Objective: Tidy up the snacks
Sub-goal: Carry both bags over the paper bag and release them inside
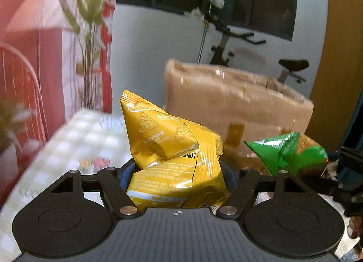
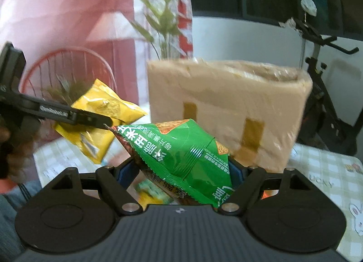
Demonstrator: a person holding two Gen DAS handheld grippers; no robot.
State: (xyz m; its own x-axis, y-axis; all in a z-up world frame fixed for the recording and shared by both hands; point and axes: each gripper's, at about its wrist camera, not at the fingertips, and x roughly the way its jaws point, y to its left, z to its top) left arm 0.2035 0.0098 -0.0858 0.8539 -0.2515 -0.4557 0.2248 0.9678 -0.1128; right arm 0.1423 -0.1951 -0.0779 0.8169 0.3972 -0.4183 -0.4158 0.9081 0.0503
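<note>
My left gripper (image 1: 179,171) is shut on a yellow snack bag (image 1: 172,146) and holds it up in the air above the table. My right gripper (image 2: 181,169) is shut on a green snack bag (image 2: 181,148), also lifted. In the left wrist view the green bag (image 1: 292,153) shows at the right, level with the yellow one. In the right wrist view the yellow bag (image 2: 102,119) hangs at the left, pinched in the left gripper. A tape-wrapped cardboard box (image 2: 226,107) stands just behind both bags; it also shows in the left wrist view (image 1: 231,107).
A checked tablecloth (image 1: 74,139) covers the table (image 2: 329,171). A red wire basket (image 2: 68,69) stands at the left with a plant. More snack packets (image 2: 149,194) lie on the table below my right gripper. An exercise bike (image 2: 322,75) stands behind the box.
</note>
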